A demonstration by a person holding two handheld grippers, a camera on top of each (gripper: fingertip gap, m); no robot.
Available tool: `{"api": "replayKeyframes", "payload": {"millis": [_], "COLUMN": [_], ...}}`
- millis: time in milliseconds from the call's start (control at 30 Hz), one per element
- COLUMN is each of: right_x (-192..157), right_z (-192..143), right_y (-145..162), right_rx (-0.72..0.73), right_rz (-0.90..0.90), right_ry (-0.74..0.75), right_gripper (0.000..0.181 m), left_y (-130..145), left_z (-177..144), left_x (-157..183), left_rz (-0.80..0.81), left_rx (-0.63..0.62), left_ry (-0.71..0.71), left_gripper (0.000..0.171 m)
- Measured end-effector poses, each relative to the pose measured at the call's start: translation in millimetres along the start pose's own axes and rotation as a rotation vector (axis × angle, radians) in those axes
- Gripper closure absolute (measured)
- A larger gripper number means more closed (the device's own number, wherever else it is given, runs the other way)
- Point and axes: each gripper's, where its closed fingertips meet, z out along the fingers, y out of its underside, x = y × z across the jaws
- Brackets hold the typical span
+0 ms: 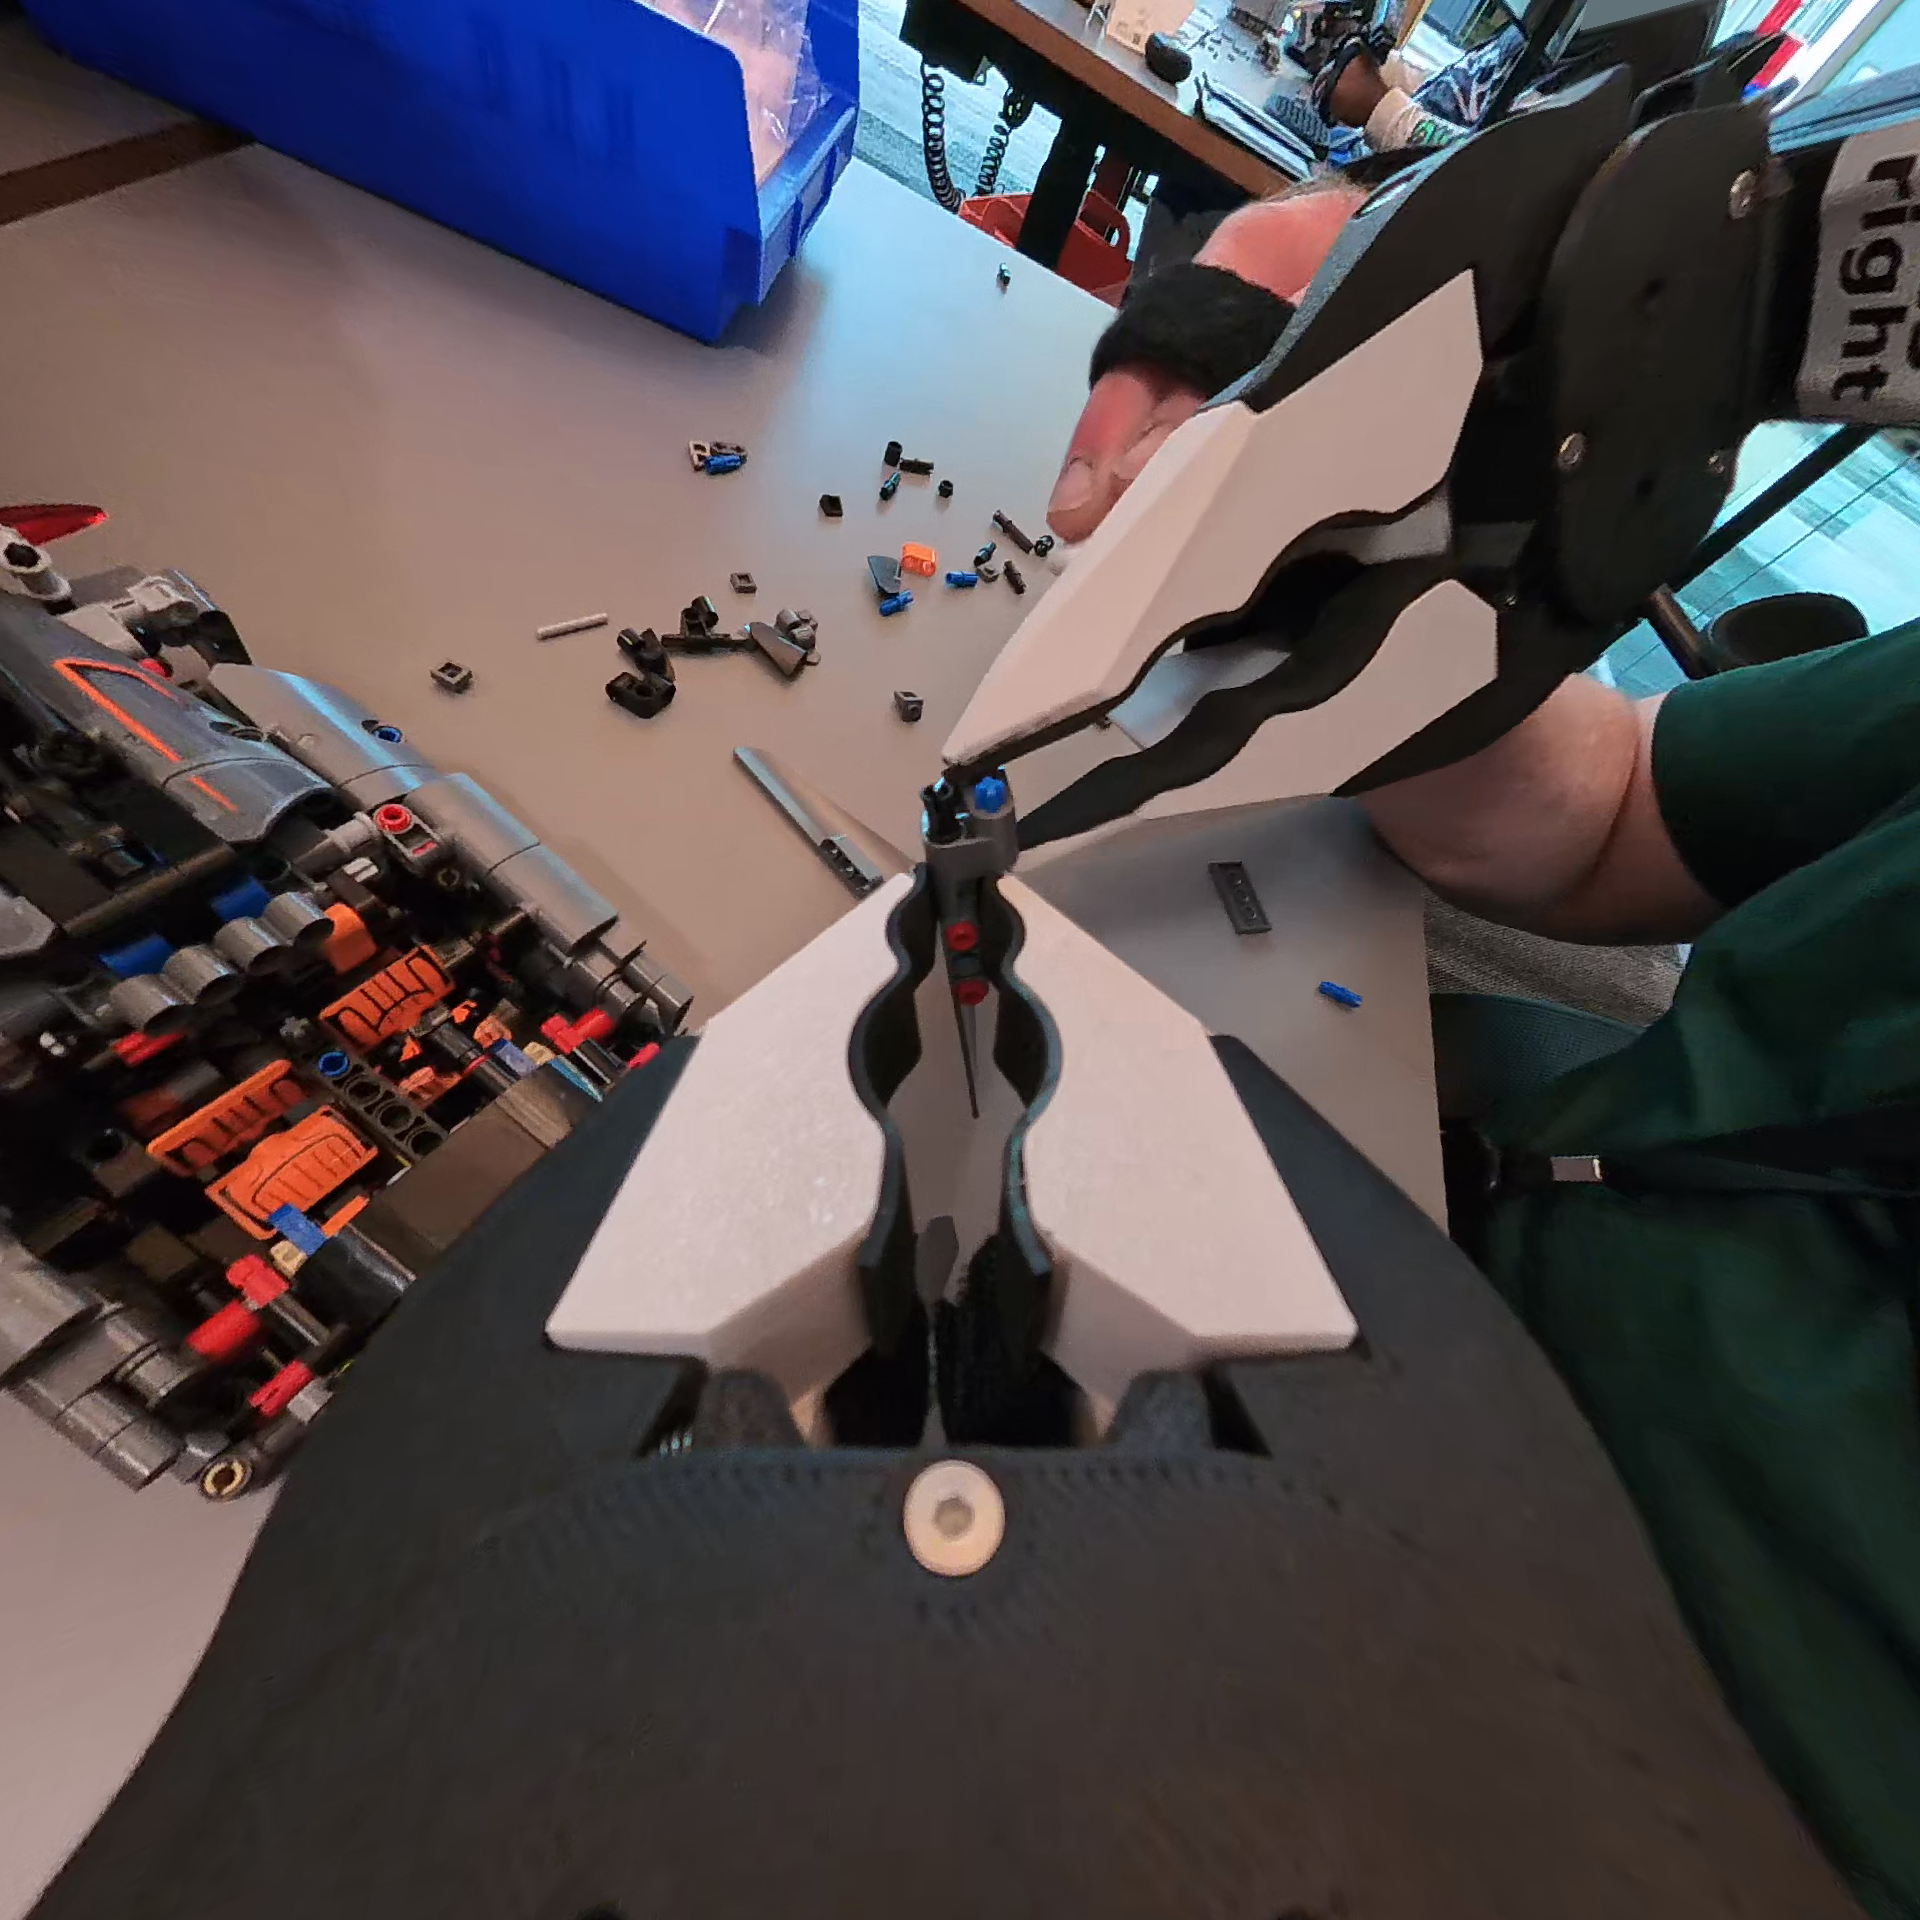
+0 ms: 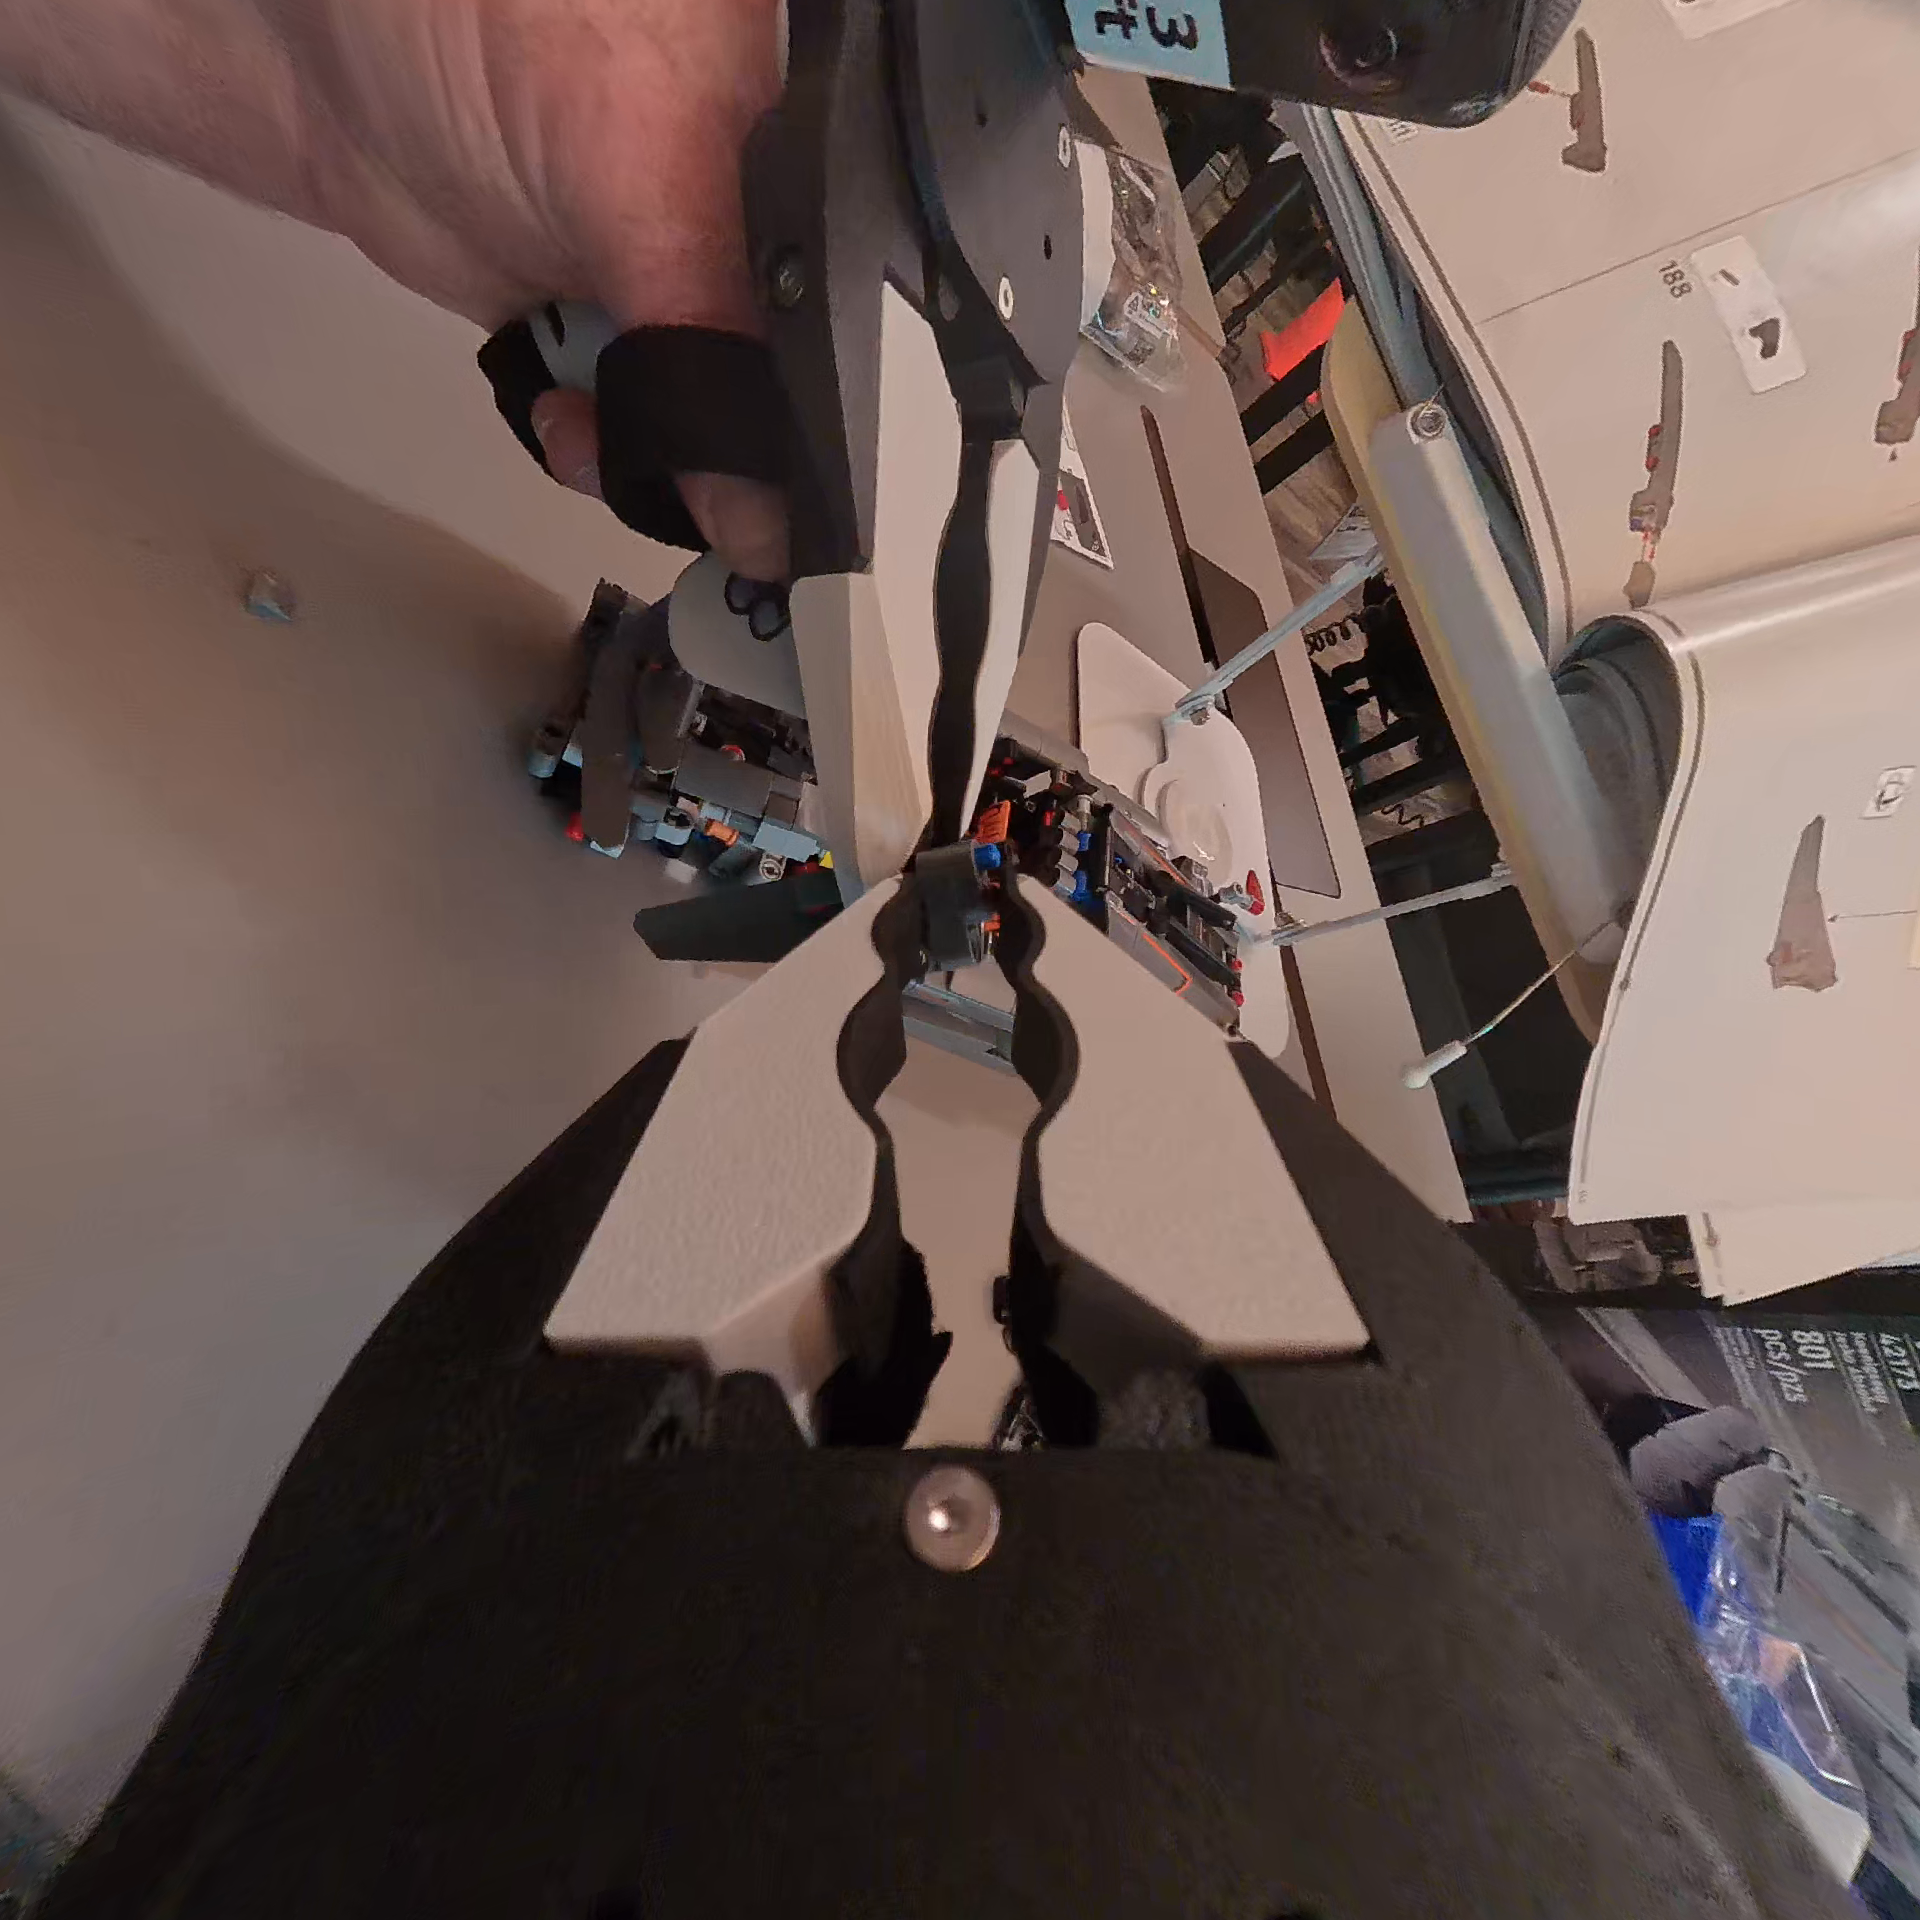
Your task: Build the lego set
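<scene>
A small grey Lego sub-assembly [image 1: 968,836] with red, blue and black pins is held in the air between both grippers. My left gripper [image 1: 961,885] is shut on its lower part, the red pins showing between the fingers. My right gripper [image 1: 987,795] comes in from the upper right and is shut on its top, by the blue pin. In the right wrist view the grey sub-assembly [image 2: 951,904] sits between the right gripper's tips [image 2: 956,883], with the left gripper [image 2: 948,831] coming down from above. The large grey, black and orange Lego model [image 1: 260,987] lies on the table at left.
Several loose small Lego parts [image 1: 717,639] lie scattered on the grey table [image 1: 416,416], with a grey beam [image 1: 805,821], a black plate [image 1: 1238,899] and a blue pin [image 1: 1340,994] nearer. A blue bin [image 1: 520,135] stands at the back. An open instruction booklet [image 2: 1714,520] lies at right. Both grippers' tips are close together, under 4 cm apart. Both grippers' tips are roughly 20 centimeters from the black plate [image 1: 1238,899].
</scene>
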Motion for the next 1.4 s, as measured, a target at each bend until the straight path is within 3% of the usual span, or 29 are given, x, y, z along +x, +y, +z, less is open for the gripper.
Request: {"api": "replayKeyframes", "payload": {"millis": [467,733,1100,1300,1400], "right_x": [-9.4,13.2,6.2,10.3,14.5], "right_z": [4.7,-11.9,-17.5,-20.9,-20.5], "right_y": [8.4,-1.3,-5.3,-11.3,-14.0], "right_rx": [-0.080,0.093,0.229,0.292,0.312], "right_rz": [-0.033,0.232,0.464,0.504,0.526], "right_ry": [-0.026,-0.072,-0.283,-0.291,-0.269], "right_gripper": [0.171,0.158,0.173,0.175,0.170], "left_y": [9.7,-9.8,-14.2,-20.0,-25.0], "left_z": [6.4,-6.5,-6.3,-9.8,-12.1], "left_x": [-3.5,-1.7,11.5,13.7,7.4], "left_rz": [-0.018,-0.107,0.061,0.107,0.219], "left_rx": [-0.045,0.097,0.090,0.133,0.141], "left_ry": [-0.010,0.106,0.076,0.075,-0.054], "left_gripper": [0.167,0.166,0.165,0.165,0.165]}}
